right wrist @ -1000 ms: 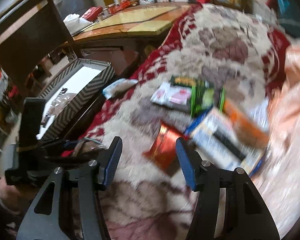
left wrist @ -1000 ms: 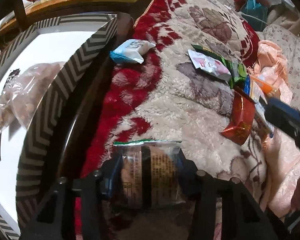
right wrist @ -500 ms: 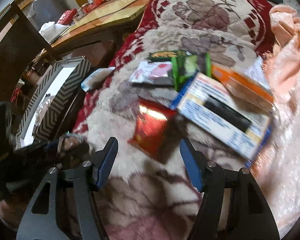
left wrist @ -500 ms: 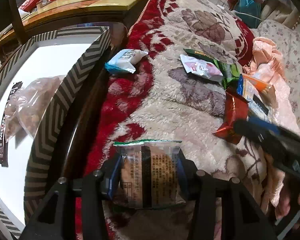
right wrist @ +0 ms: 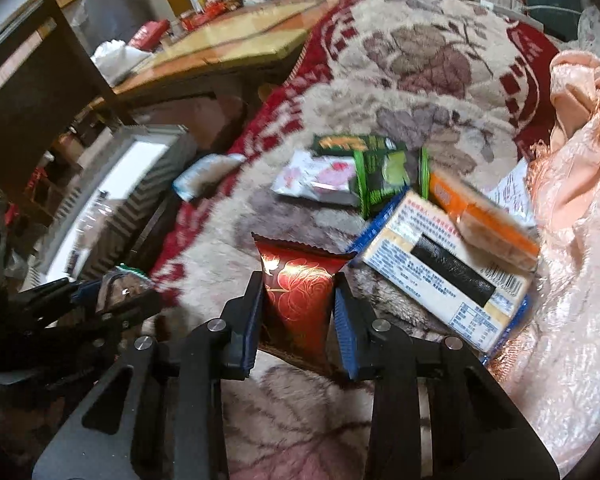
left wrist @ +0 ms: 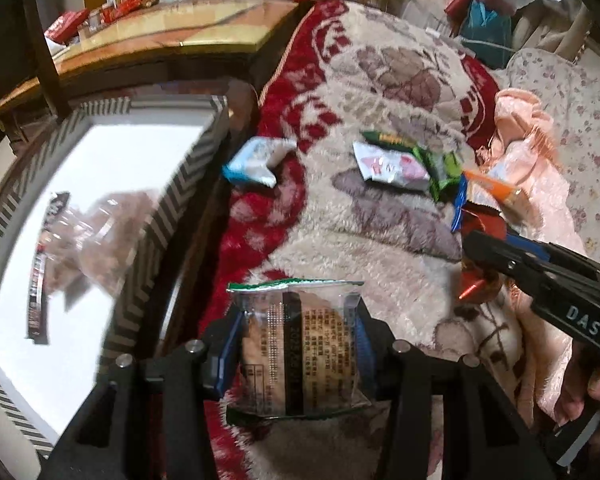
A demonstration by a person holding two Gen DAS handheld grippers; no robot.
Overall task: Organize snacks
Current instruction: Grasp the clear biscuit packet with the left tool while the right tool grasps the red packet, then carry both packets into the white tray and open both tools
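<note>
Now both grippers hold snacks

Leftmost, the striped box (left wrist: pixel 148 240) holds a clear bag of snacks (left wrist: pixel 88 236). Beside it, over the blanket (left wrist: pixel 380 240), the left gripper (left wrist: pixel 296 356) is clamped on a clear cookie packet (left wrist: pixel 300 344). Rightward, the right gripper (right wrist: pixel 298 320) is closing, its pads pressing a red packet (right wrist: pixel 296 288) lying beside the blue-edged pack (right wrist: pixel 440 272)

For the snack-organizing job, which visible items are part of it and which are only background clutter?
Part of the job:
- clear cookie packet, held in the left gripper
- red foil packet, with the right gripper closing on it
- blue-and-white packet
- pink packet
- green packet
- white box
- orange pack
- striped tray

Just lying about:
- floral blanket
- peach cloth
- wooden table
</note>
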